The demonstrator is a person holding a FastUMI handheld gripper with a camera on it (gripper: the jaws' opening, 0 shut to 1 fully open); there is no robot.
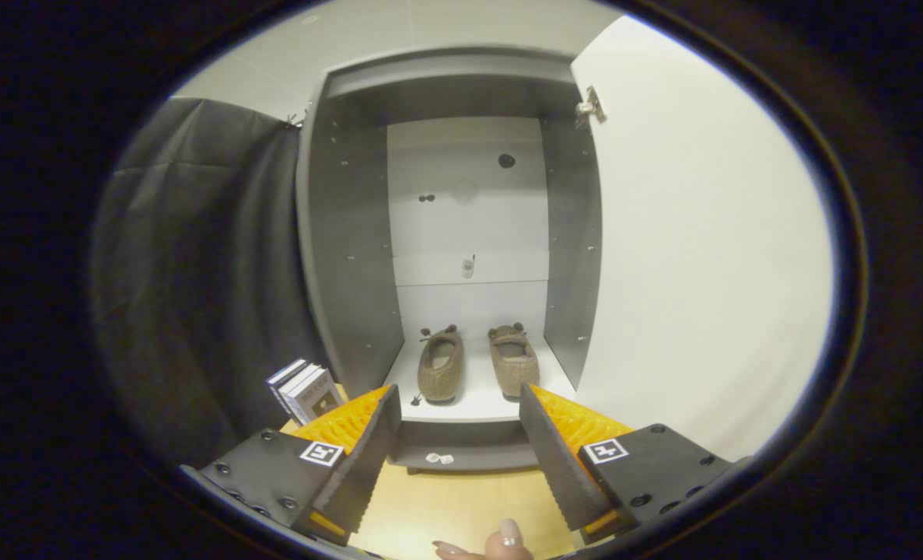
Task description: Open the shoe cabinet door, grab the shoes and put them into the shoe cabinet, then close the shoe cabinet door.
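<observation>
shoes sit side by side on the bottom shelf of the shoe cabinet, straight ahead of my gripper and a bit beyond its tips. their long sides run away from me, heels near me and toes with little bows toward the back wall. so both shoes look put away already.

my gripper is wide open and holds nothing. its two fingers stand apart, and the front edge of the shelf shows in the gap between them.

the door is what matters now. it is swung open and stands on the right side of the cabinet, just beside my right finger. it is hinged at the cabinet's right wall, where i can see a hinge up top. i think the step left is to close it, so i would need to go right, get behind the door's free edge and push it left across the opening.

on the left, near my left finger, some books stand on the wooden surface. a fingertip of the person's hand shows below the gripper.
</observation>
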